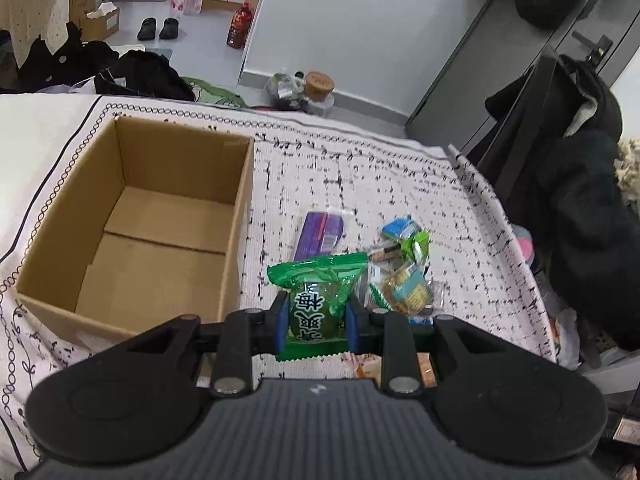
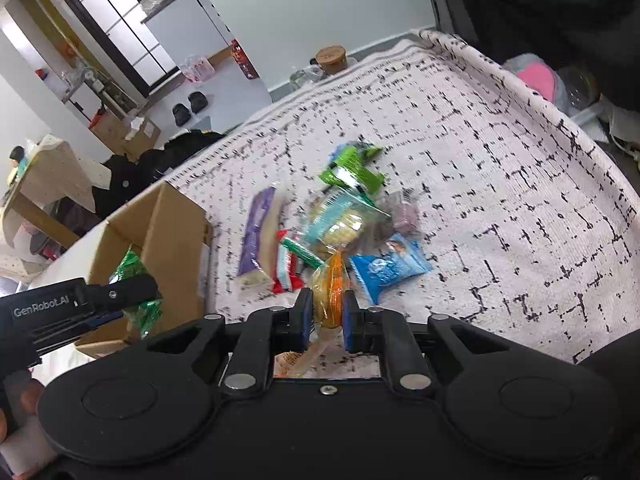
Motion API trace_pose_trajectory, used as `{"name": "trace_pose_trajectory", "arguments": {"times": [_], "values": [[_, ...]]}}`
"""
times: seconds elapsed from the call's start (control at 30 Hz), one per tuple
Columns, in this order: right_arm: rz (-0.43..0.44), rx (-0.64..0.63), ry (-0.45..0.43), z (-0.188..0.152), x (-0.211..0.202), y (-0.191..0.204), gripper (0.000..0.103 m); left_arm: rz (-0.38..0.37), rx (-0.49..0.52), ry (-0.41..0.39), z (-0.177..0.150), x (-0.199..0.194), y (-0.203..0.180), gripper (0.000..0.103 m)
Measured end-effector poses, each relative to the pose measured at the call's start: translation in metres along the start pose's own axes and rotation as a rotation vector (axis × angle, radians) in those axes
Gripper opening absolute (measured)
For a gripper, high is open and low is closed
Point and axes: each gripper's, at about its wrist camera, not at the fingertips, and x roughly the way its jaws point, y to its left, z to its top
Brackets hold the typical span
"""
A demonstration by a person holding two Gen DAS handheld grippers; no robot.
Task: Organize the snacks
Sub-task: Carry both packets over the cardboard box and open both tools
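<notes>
A table covered by a white cloth (image 1: pixel 360 184) with broken black line markings is seen from two hand-held grippers. On the left part of the cloth an open cardboard box (image 1: pixel 132 216) stands upright, its flaps folded flat inside and nothing lying on its floor.

The left gripper (image 1: pixel 316 316) is pinched on a green snack packet (image 1: pixel 318 296) printed with large dark characters; the blue-padded fingers (image 1: pixel 282 320) are pressed against both sides of the packet. The packet is held just to the right of the box's near right corner, outside the box. In the right wrist view the same packet is seen from the side, in front of the box's near wall.

The right gripper (image 2: pixel 327 314) is pinched on an orange and yellow snack packet (image 2: pixel 330 292), which stands upright between the blue pads at the near edge of a pile of snacks.

The pile lies on the cloth to the right of the box. A purple packet (image 2: pixel 256 236) lies nearest the box. A red, white and green packet (image 2: pixel 288 264) lies beside it. A clear wrapper holding pale biscuits (image 2: pixel 340 224) sits in the middle, a bright green packet (image 2: pixel 352 168) lies at the far side, and a blue packet (image 2: pixel 388 268) lies at the near right. The pile is blurred in the right wrist view, so finer details cannot be told.

Beyond the table, a pair of dark shoes (image 1: pixel 158 29) and a red bottle (image 1: pixel 240 26) stand on the floor.
</notes>
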Motion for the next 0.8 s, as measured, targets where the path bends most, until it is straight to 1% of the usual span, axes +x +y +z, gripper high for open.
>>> {"name": "trace_pose_trajectory", "arguments": {"times": [0.23,0.37,0.7,0.8], "values": [[0.031,-0.054,-0.062,0.012,-0.017,0.035,0.013,-0.021,-0.018,-0.066,0.017,-0.023,0.016,0.027],[0.055,-0.091,-0.082,0.02,-0.02,0.059,0.013,-0.004,-0.049,-0.102,0.028,-0.033,0.033,0.027],[0.106,-0.143,-0.126,0.034,-0.015,0.117,0.013,0.042,-0.143,-0.141,0.045,-0.049,0.079,0.027],[0.127,-0.155,-0.125,0.038,-0.012,0.132,0.013,0.057,-0.167,-0.145,0.048,-0.051,0.093,0.027]]}}
